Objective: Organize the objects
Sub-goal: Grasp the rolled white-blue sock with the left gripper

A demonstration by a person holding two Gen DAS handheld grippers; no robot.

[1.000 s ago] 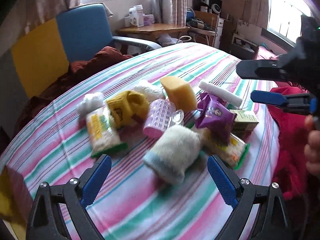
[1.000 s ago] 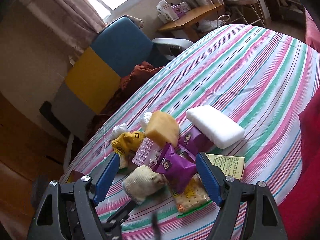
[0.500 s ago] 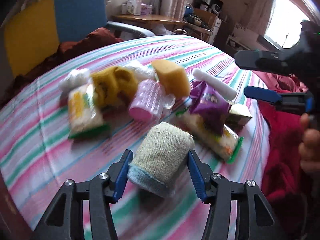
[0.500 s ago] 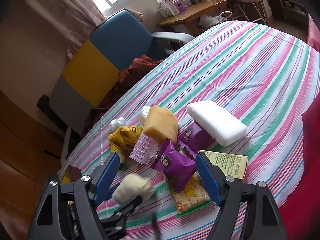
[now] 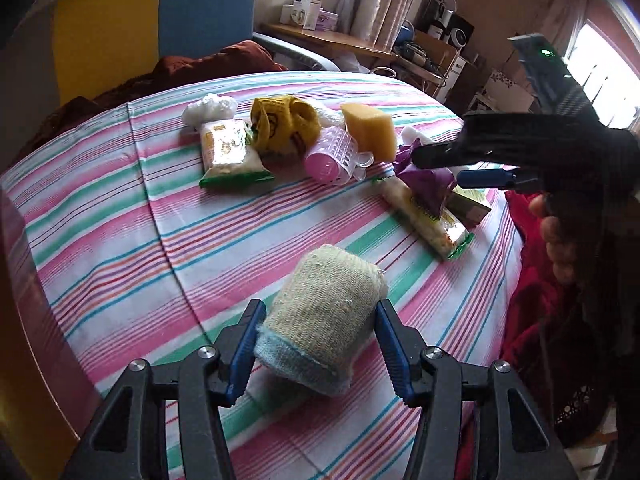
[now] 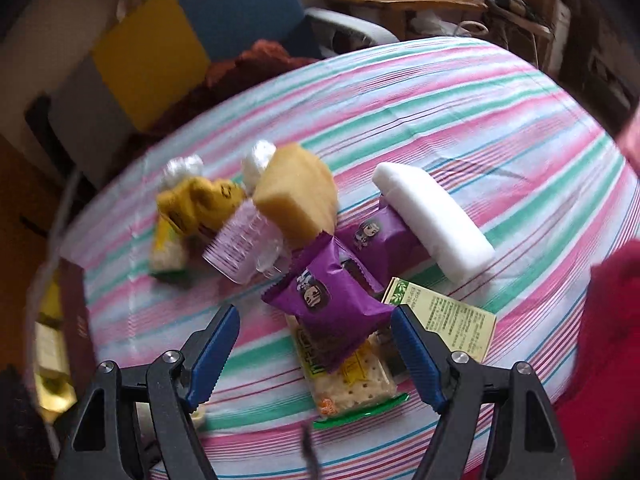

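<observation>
My left gripper (image 5: 316, 346) is shut on a rolled beige sock with a light blue cuff (image 5: 324, 316) and holds it above the striped tablecloth (image 5: 120, 216), apart from the pile. The pile holds a yellow sock (image 5: 284, 124), a pink plastic cup (image 5: 332, 156), a yellow sponge (image 5: 370, 128), purple snack packs (image 6: 328, 304), cracker packs (image 5: 228, 152) (image 6: 348, 376), a white block (image 6: 432, 220) and a green-printed box (image 6: 444, 324). My right gripper (image 6: 316, 356) is open, hovering over the front purple pack; it also shows in the left wrist view (image 5: 452, 168).
A blue and yellow chair (image 5: 160, 20) with a rust-brown cloth (image 5: 208, 64) stands behind the table. A wooden desk (image 5: 332, 40) with boxes is at the back. A red cloth (image 6: 608, 320) lies at the table's right edge. A dark box (image 6: 76, 320) sits at the left edge.
My left gripper has closed on the beige sock and pulled it back away from the pile. My right gripper has moved lower and closer over the purple snack packs.
</observation>
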